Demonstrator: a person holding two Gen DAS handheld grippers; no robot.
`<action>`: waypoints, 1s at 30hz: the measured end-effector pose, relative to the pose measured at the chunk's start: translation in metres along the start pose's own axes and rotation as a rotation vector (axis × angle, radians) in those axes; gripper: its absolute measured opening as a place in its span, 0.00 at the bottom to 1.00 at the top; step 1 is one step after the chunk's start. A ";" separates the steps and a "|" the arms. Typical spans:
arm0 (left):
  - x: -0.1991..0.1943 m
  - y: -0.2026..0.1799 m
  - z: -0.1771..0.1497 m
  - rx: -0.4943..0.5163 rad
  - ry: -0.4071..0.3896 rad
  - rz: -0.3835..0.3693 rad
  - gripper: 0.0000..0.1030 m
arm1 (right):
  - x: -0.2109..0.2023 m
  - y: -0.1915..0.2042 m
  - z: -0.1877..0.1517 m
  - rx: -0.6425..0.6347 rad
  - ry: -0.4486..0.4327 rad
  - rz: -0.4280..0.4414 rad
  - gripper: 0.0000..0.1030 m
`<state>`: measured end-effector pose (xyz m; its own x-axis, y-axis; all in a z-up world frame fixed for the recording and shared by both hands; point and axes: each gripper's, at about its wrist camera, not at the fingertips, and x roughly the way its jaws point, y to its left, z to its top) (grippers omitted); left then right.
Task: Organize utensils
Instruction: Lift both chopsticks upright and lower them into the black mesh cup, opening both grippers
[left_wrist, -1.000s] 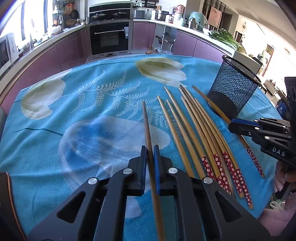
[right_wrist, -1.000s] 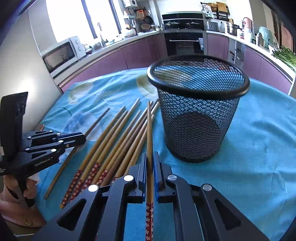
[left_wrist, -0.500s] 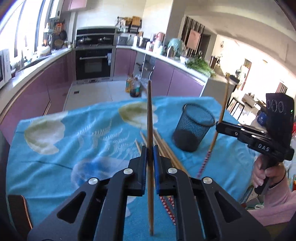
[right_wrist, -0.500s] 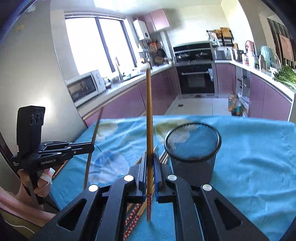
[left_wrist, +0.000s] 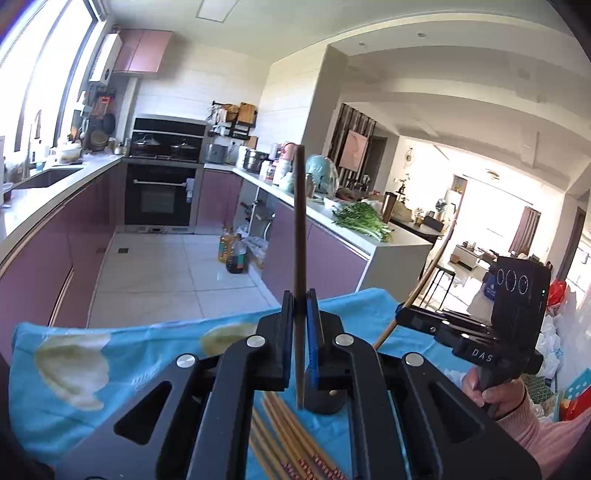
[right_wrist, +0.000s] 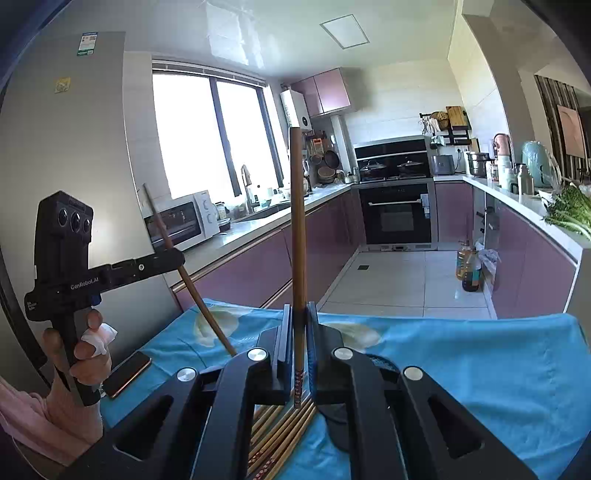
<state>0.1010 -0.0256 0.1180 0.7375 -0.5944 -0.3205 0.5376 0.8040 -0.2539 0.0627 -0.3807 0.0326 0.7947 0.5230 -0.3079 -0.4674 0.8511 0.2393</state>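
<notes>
The left gripper (left_wrist: 300, 321) has its fingers clenched on one plain brown chopstick (left_wrist: 298, 236), which stands upright toward 12 o'clock in its own view, its lower tip hanging free above the surface (left_wrist: 122, 365). The right gripper (right_wrist: 300, 328) is likewise clamped on a second chopstick (right_wrist: 297, 229), also upright, with the red flower-patterned end (right_wrist: 298, 380) showing just below the fingers. Both sticks are lifted clear of the blue cloth.

Judging by this, the task is at an early stage. A row of remaining chopsticks (right_wrist: 284, 432) lies side by side on the surface at 6 o'clock in the right wrist view, and the same bundle shows below the left gripper in the left wrist view. The black mesh holder (right_wrist: 382, 363) is mostly hidden behind the right gripper at about 5 o'clock; only a bit of its rim and a dark base show. Whether it already holds anything cannot be told.

What is left, as far as can be seen: lowering these two sticks into the holder, then collecting the many still lying flat. A phone (right_wrist: 127, 373) rests on the surface at 8 o'clock, apart from the utensils.
</notes>
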 end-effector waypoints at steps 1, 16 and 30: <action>0.005 -0.005 0.005 0.005 0.002 -0.013 0.07 | -0.001 -0.002 0.002 0.001 -0.003 -0.001 0.06; 0.095 -0.073 0.022 0.105 0.107 -0.073 0.07 | 0.020 -0.035 -0.001 0.016 0.062 -0.056 0.06; 0.179 -0.051 -0.046 0.124 0.334 -0.021 0.27 | 0.073 -0.041 -0.026 0.054 0.269 -0.100 0.13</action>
<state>0.1867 -0.1740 0.0315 0.5626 -0.5660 -0.6026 0.6118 0.7753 -0.1570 0.1294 -0.3763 -0.0237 0.7012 0.4362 -0.5640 -0.3650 0.8991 0.2416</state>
